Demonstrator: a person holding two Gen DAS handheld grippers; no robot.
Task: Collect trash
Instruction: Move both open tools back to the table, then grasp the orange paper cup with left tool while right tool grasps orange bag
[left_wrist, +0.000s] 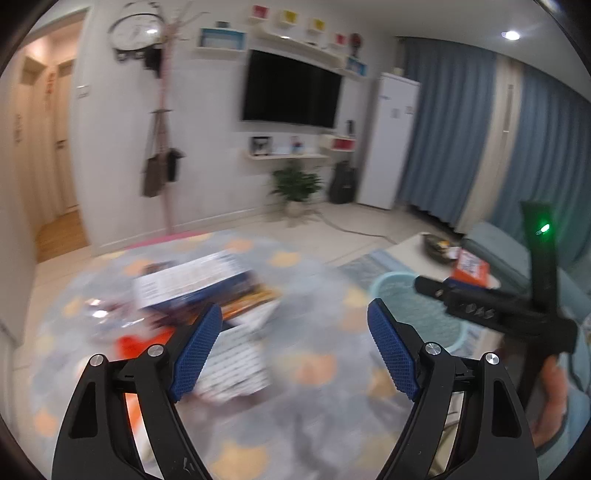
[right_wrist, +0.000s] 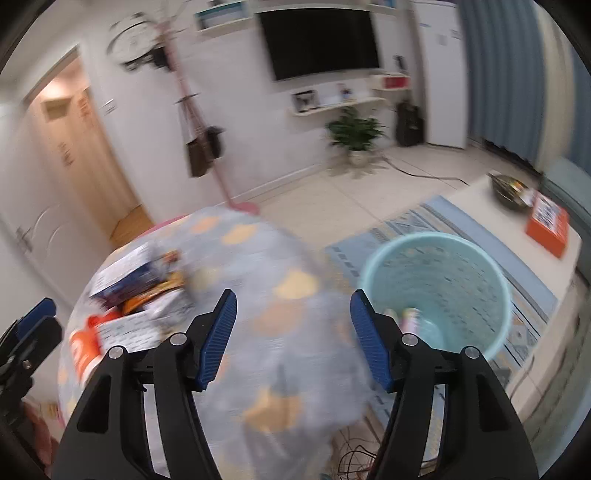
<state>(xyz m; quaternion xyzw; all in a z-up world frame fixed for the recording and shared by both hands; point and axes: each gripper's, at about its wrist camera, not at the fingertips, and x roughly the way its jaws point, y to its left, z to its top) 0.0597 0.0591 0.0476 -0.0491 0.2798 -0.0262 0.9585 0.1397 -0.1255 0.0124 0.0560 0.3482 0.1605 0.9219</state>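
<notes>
A pile of trash lies on a round grey rug with orange spots (left_wrist: 314, 369): a blue and white box (left_wrist: 192, 280), a white printed box (left_wrist: 236, 365) and an orange packet (left_wrist: 129, 343). The pile also shows in the right wrist view (right_wrist: 136, 295). A light blue bin (right_wrist: 436, 291) stands to the right of the rug with some items inside; it also shows in the left wrist view (left_wrist: 417, 306). My left gripper (left_wrist: 295, 350) is open and empty above the pile's right side. My right gripper (right_wrist: 291, 339) is open and empty, between rug and bin.
A white low table (right_wrist: 517, 240) with an orange box (right_wrist: 546, 225) and a dark bowl (right_wrist: 511, 192) stands right of the bin, on a blue patterned mat (right_wrist: 417, 221). A coat rack (left_wrist: 164, 155), a potted plant (left_wrist: 295, 188) and a white fridge (left_wrist: 391, 140) line the far wall. Both views are blurred.
</notes>
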